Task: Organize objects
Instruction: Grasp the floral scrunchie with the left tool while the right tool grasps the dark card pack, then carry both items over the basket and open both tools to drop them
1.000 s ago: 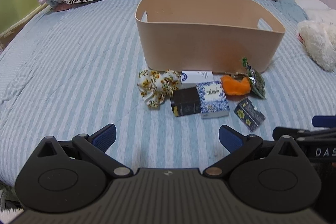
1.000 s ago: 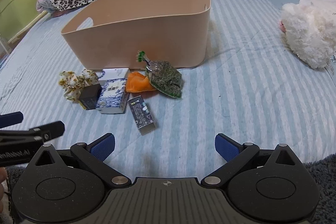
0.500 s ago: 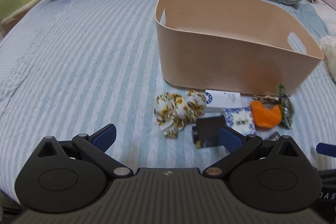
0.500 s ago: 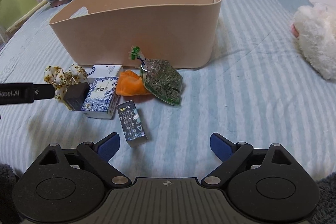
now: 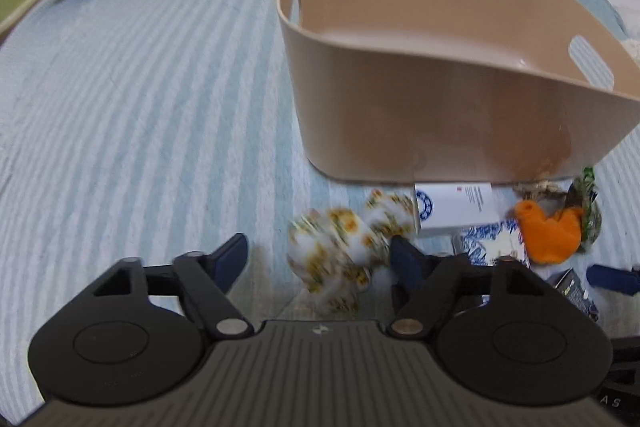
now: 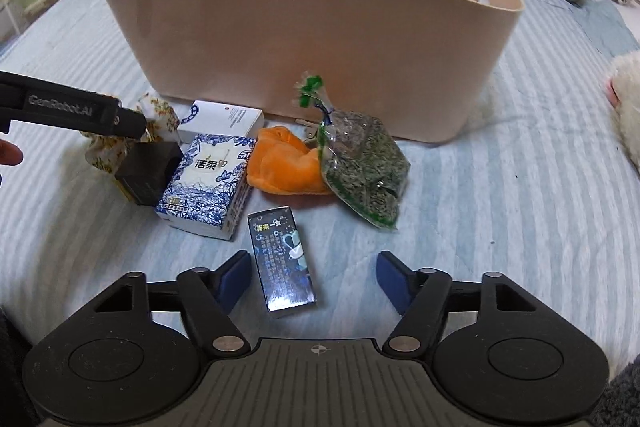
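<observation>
On the striped bedspread (image 5: 132,99), my left claw (image 5: 320,259) gapes wide around the scrunchie (image 5: 340,247) before the bin (image 5: 440,115); my right claw (image 6: 314,277) straddles the dark box (image 6: 282,263), wide open.

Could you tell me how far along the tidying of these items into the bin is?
Nothing looks done: what shows of the beige bin inside is bare. Both grippers are open, the left gripper around the floral scrunchie, the right gripper around the dark box. The other items lie outside.

Smooth matt bin (image 6: 312,39), glossy box (image 6: 282,263), cloth bedspread (image 6: 500,207).
</observation>
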Demonstrator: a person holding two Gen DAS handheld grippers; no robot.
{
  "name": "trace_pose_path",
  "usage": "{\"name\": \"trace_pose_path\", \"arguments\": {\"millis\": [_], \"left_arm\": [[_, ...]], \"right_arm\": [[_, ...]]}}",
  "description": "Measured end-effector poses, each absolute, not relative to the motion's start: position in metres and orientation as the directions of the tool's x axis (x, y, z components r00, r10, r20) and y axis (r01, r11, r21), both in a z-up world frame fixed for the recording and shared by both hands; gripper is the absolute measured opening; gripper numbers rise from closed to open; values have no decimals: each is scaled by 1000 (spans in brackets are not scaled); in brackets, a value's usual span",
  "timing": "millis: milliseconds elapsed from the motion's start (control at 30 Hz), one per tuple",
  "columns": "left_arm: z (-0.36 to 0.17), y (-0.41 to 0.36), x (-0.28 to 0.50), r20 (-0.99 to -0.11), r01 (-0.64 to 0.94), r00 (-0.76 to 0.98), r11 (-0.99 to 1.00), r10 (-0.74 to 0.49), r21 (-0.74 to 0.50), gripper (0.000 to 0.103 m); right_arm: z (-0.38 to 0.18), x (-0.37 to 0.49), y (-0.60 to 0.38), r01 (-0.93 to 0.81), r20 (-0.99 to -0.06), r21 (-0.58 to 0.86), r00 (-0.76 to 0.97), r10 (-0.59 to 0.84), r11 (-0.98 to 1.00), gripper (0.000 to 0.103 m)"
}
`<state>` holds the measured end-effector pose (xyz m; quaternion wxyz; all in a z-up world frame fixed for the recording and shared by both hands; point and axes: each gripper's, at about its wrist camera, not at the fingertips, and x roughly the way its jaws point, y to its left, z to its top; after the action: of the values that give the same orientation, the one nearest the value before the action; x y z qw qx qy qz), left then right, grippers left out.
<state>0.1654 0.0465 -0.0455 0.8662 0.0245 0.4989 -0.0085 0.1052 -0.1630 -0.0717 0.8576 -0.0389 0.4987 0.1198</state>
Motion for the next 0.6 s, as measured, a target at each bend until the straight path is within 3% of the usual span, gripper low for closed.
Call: {"name": "trace_pose_path", "arguments": {"millis": [33, 133, 267, 400, 600], "left_arm": [[-48, 47, 167, -871, 48, 492, 998, -1, 27, 72], [-54, 49, 170, -883, 66, 468, 998, -30, 1, 53], [-51, 50, 168, -884, 82, 462, 996, -74, -41, 24], [-43, 50, 164, -871, 88, 485, 995, -77, -39, 13], [-31, 55, 155, -866, 62, 497, 998, -51, -23, 12]], "right_arm": [[-72, 106, -162, -251, -865, 51, 473, 169, 967, 61], [-71, 108, -159, -271, -866, 43, 471, 171, 962, 49], [-66, 113, -158, -282, -865, 60, 463, 191, 958, 21], [-60, 118, -159, -291, -860, 70, 468, 206, 954, 21], [-46, 117, -165, -293, -840, 91, 491, 232, 952, 21]]}}
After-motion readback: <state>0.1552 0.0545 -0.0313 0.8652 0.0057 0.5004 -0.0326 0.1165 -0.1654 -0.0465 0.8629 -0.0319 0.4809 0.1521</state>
